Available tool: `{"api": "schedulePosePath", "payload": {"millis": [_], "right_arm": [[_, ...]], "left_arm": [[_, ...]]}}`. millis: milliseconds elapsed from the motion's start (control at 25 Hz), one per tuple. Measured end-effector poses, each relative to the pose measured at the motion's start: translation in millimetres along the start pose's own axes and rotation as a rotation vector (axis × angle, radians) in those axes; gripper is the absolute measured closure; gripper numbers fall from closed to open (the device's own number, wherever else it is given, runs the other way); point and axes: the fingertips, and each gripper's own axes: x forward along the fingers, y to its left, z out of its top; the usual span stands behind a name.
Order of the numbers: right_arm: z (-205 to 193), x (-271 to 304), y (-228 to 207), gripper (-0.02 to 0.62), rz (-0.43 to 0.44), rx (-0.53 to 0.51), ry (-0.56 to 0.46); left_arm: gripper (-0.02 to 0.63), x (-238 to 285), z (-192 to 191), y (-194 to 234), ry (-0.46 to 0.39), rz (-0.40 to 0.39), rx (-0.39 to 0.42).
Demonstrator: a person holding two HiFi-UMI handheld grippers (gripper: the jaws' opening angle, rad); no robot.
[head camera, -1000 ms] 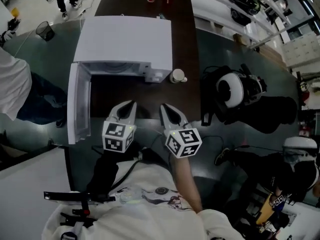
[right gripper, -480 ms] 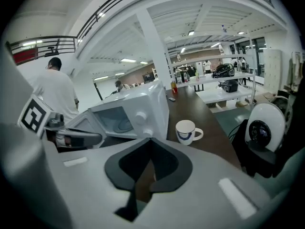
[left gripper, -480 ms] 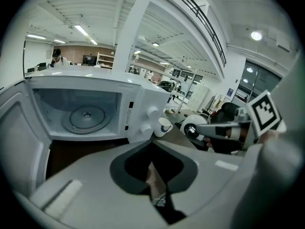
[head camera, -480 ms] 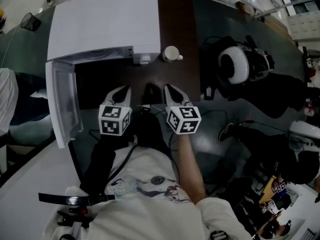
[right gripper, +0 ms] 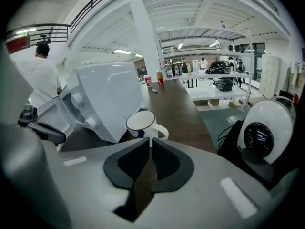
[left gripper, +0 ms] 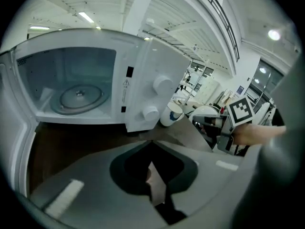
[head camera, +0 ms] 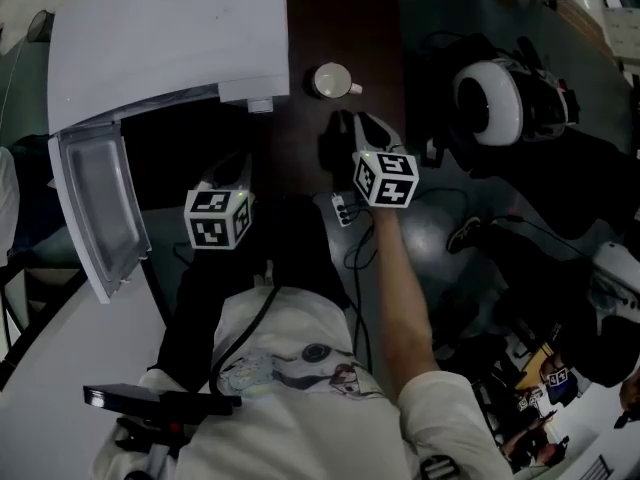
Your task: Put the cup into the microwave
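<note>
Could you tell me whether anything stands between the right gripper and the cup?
Nothing visible does: only bare table lies between the right gripper and the cup straight ahead. Its jaws have just been opening, with nothing between them.

Dark brown table, white rounded object, perhaps a helmet, right of it, person in white shirt beyond

We're in a big open lab or workshop hall, not a kitchen. The white microwave sits on a long dark table. White columns climb to a ceiling of strip lights, and a railed gallery runs overhead. White benches stretch away loaded with gear. Cables trail about, and what looks like a white headset lies alongside.
</note>
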Motion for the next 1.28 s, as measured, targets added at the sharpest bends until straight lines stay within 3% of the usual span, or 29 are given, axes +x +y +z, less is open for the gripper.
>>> {"api": "schedulePosePath", "payload": {"millis": [320, 680, 800, 1000, 1280], "right_arm": [[-5, 49, -24, 0.499, -0.046, -0.017, 0.055], [15, 76, -33, 0.495, -0.136, -0.097, -0.075], [21, 80, -29, 0.538, -0.112, -0.122, -0.115], [25, 78, -23, 0.552, -0.044, -0.122, -0.155], [27, 65, -23, 0.552, -0.011, -0.115, -0.179]], "left_arm": [[0.607, 27, -6, -3, 0.056, 0.004, 0.006], [0.607, 22, -26, 6, 0.089, 0.016, 0.004], [0.607, 20, -32, 10, 0.098, 0.024, 0.001], [0.607, 17, -37, 11, 0.103, 0.031, -0.002], [0.607, 8, -34, 17, 0.08, 0.039, -0.012]]}}
